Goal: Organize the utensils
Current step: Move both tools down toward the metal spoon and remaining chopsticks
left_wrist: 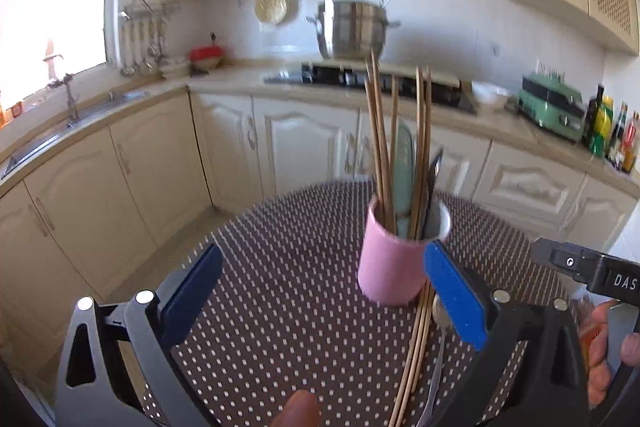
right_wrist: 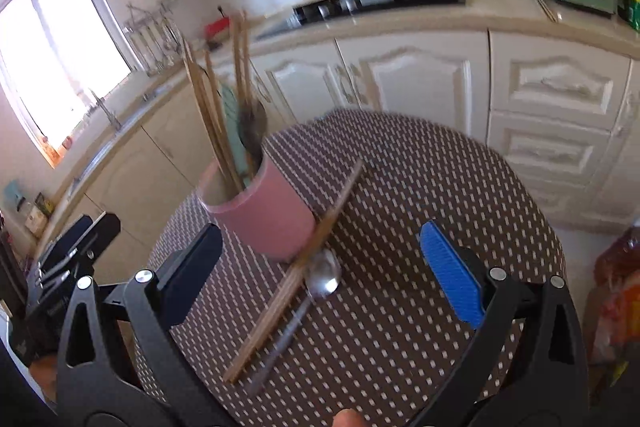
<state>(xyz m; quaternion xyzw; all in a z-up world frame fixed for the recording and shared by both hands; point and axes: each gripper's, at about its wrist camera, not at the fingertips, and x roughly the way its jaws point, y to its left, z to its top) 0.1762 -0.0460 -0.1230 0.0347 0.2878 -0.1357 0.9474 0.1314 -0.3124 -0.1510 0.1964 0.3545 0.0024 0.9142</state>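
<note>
Left gripper point(left_wrist: 324, 291): jaws spread wide, nothing held, positioned low over the dotted tablecloth point(left_wrist: 280, 267) with the pink holder point(left_wrist: 394, 267) just ahead, nearer its right finger point(left_wrist: 456, 299). Right gripper point(right_wrist: 320, 271): jaws likewise spread wide, nothing held, positioned above the loose utensils.

Pink holder point(right_wrist: 266, 217): upright on the table, loaded with upright wooden chopsticks point(left_wrist: 380, 135), a pale green utensil point(left_wrist: 402, 171) and a dark-handled piece.

Loose chopsticks point(right_wrist: 296, 271): flat on the cloth, one end touching or just beside the holder's base. Metal spoon point(right_wrist: 324, 275): flat beside these chopsticks, bowl near the holder.

Right view: motion-blurred.
</note>
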